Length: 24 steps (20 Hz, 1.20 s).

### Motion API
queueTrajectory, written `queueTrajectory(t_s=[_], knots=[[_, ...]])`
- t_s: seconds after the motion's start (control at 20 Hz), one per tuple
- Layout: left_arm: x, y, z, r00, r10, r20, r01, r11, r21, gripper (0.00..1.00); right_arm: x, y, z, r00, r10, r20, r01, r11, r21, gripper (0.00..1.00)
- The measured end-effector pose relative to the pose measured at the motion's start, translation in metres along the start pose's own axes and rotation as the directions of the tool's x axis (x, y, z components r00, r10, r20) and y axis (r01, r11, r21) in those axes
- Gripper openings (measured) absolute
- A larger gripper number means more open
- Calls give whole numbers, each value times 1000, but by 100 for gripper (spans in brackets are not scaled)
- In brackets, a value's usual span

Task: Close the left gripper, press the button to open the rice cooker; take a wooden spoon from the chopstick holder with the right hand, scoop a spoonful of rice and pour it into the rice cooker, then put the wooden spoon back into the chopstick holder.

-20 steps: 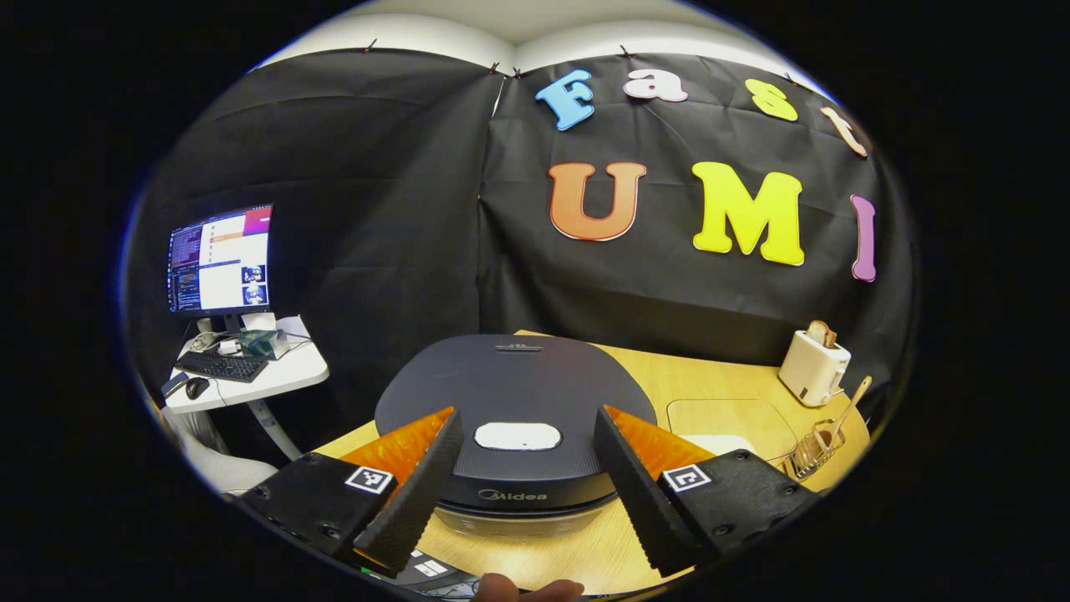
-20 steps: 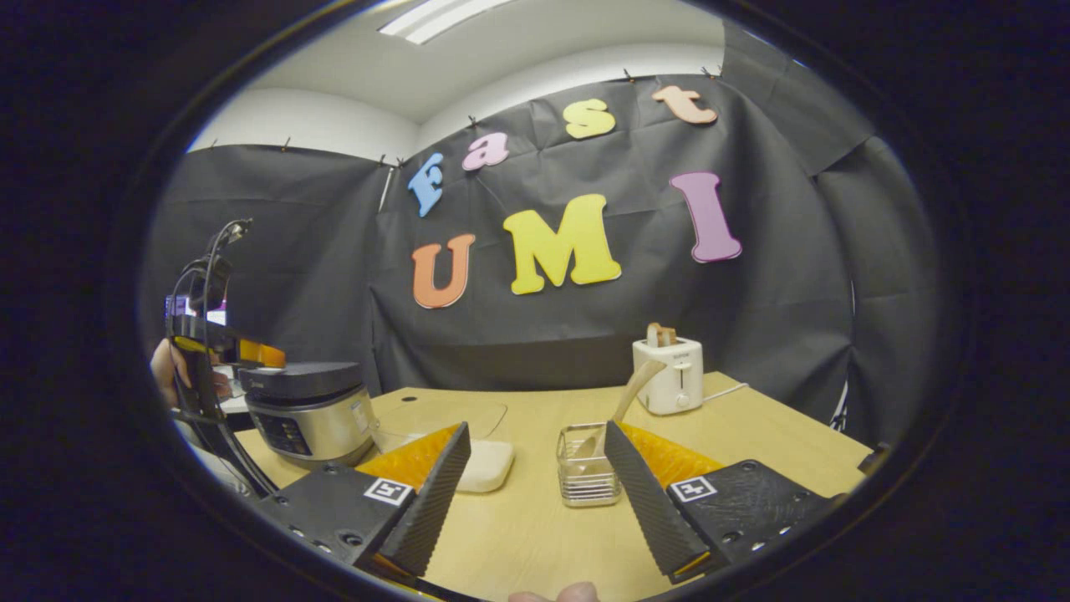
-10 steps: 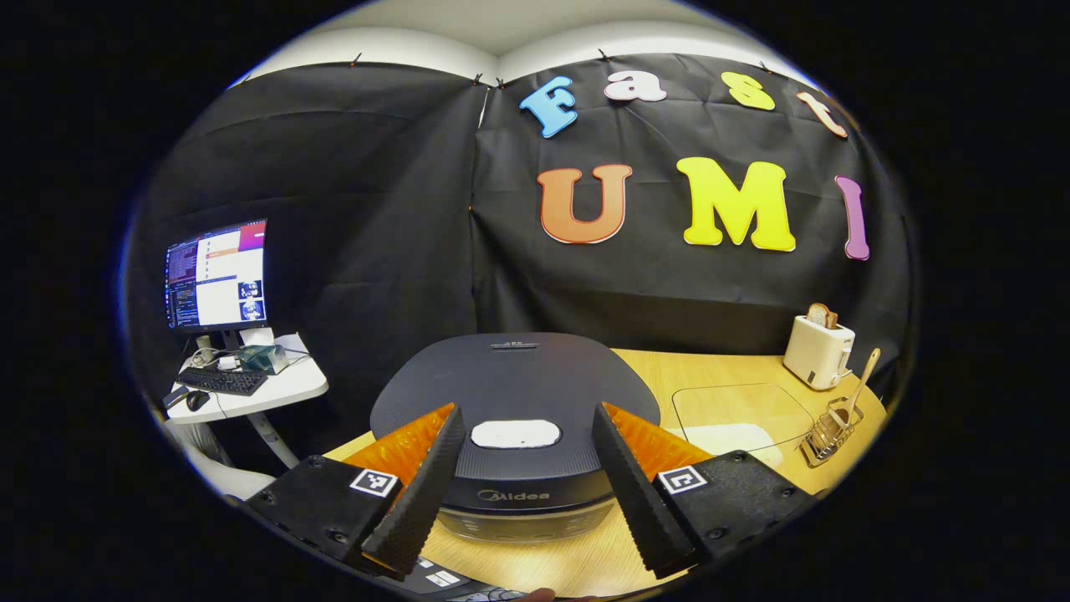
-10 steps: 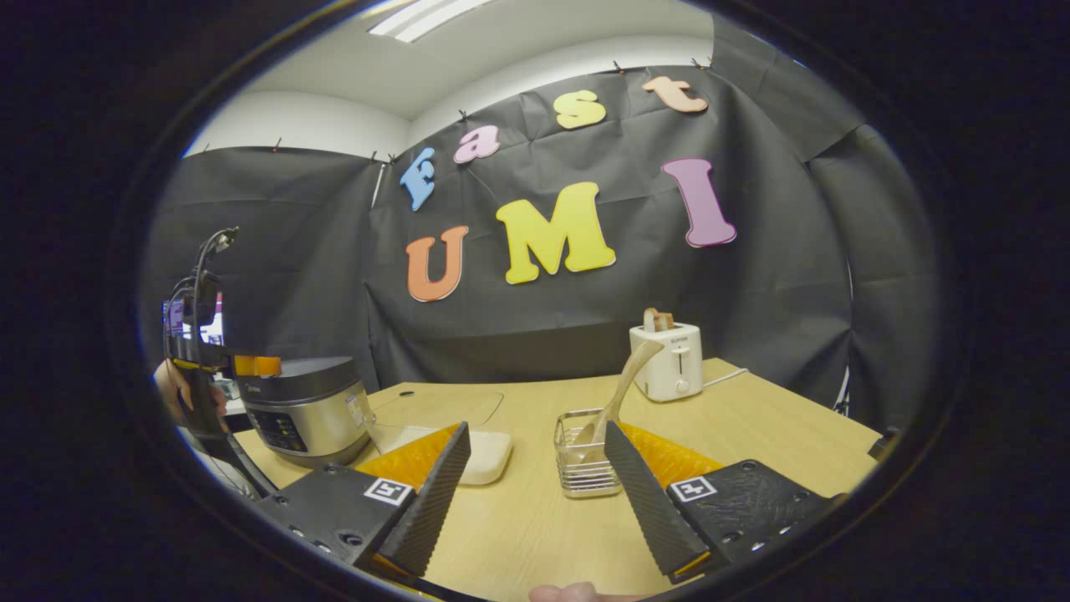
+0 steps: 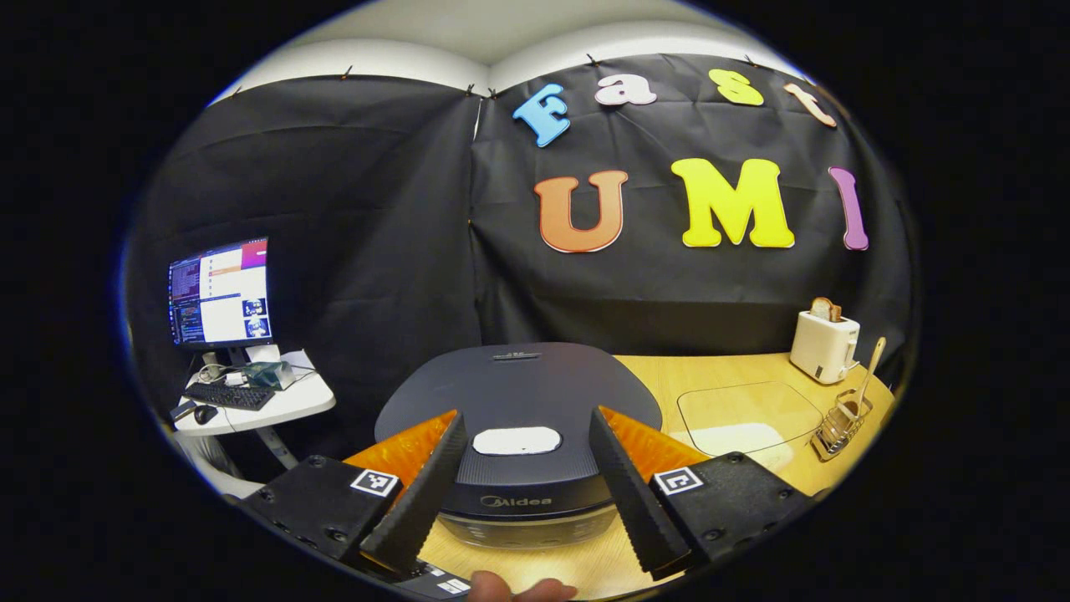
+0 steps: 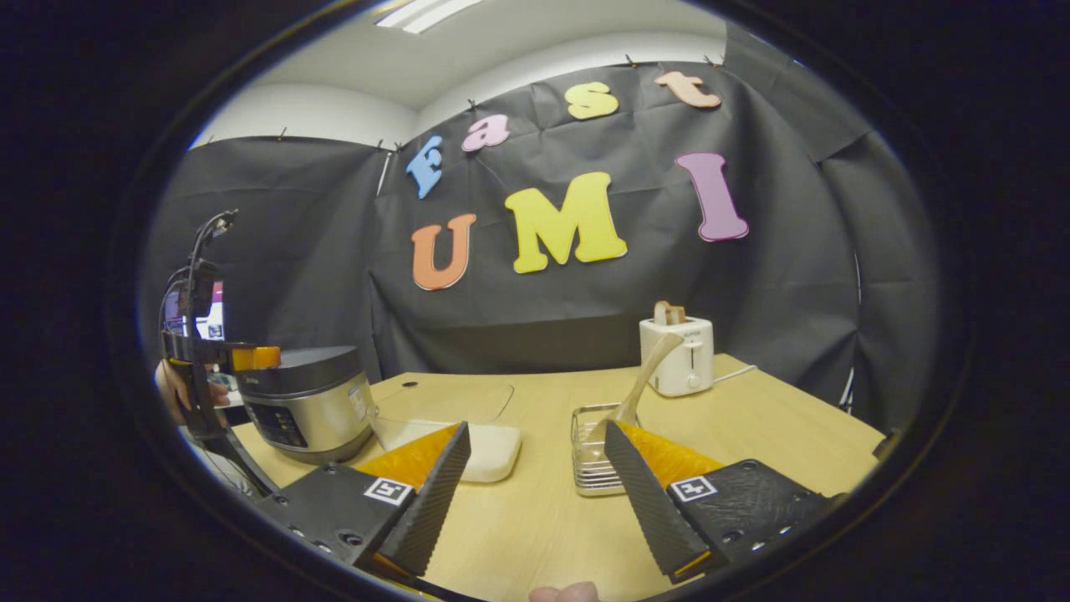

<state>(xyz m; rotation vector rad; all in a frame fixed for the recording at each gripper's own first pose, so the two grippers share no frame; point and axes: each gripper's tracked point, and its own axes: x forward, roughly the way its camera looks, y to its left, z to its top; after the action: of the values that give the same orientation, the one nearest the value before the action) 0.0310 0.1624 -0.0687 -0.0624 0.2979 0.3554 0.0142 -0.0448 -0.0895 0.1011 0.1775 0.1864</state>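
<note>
The rice cooker (image 5: 518, 418) was seen at the near left of the wooden table (image 5: 660, 376), its dark lid down and its pale oval button (image 5: 517, 441) set toward the front of the lid. In the left gripper view the left gripper (image 5: 522, 493) was held just in front of and above the cooker with its jaws spread wide, the button framed between the two fingers and nothing gripped; whether the fingers touched the lid could not be told. A fingertip of the holding hand (image 5: 522, 589) was glimpsed at the bottom edge.

In the right gripper view the cooker (image 6: 309, 401) was seen from the side (a silver body under the dark lid), with the left gripper (image 6: 242, 358) poised at its top edge and a hand (image 6: 180, 393) behind it. The right gripper (image 6: 535, 493) was likewise spread wide and empty, held low above the table. Between its fingers and a little beyond, a white container of rice (image 6: 481, 447) was seen lying flat on the table, just right of the cooker. The wire chopstick holder (image 6: 595, 451) stood just beyond the right finger, and the wooden spoon (image 6: 639, 386) was propped in it, handle leaning up to the right. A white toaster (image 6: 684, 355) with bread in its slot stood farther back near the cloth wall. Off the table's left side, a monitor (image 5: 220, 291) and a keyboard (image 5: 230, 395) were seen on a small white desk (image 5: 288, 405).
</note>
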Motion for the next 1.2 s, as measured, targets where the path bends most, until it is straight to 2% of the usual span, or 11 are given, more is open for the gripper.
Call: queueTrajectory(t_s=[0.1,0.2,0.3,0.45,0.5,0.55,0.6,0.7,0.95,1.0,1.2], knots=[[-9,-10,17,999,-24,38,25,999,-37,97,-3,-2,12,999,-9,32,10,1000,-18,91],[-24,-24,46,991,-49,121,50,999,-10,100,-4,-5,26,997,-29,66,31,999,-41,91],[-39,-48,67,971,-103,216,98,995,33,96,-3,-8,37,996,-49,80,53,997,-56,95],[-62,-79,70,953,-176,246,163,984,70,96,-8,-9,60,990,-65,123,75,994,-79,95],[-70,-89,70,946,-196,259,187,981,60,96,-11,-8,66,988,-67,140,78,994,-80,91],[-78,-100,68,935,-222,275,217,975,49,96,-14,-9,76,982,-76,174,91,992,-82,95],[-87,-107,64,927,-234,293,233,972,39,96,-17,-10,83,976,-86,202,106,990,-90,95],[-97,-112,54,925,-242,292,239,970,45,96,-22,-10,88,965,-100,241,128,986,-107,95],[-117,-119,42,917,-266,297,263,963,50,96,-29,6,88,965,-92,244,126,984,-129,95],[-120,-120,40,917,-267,296,268,963,39,96,-31,7,87,966,-97,240,132,982,-133,99],[-128,-116,44,914,-269,302,271,962,37,96,-35,15,83,966,-109,233,138,984,-110,96]])
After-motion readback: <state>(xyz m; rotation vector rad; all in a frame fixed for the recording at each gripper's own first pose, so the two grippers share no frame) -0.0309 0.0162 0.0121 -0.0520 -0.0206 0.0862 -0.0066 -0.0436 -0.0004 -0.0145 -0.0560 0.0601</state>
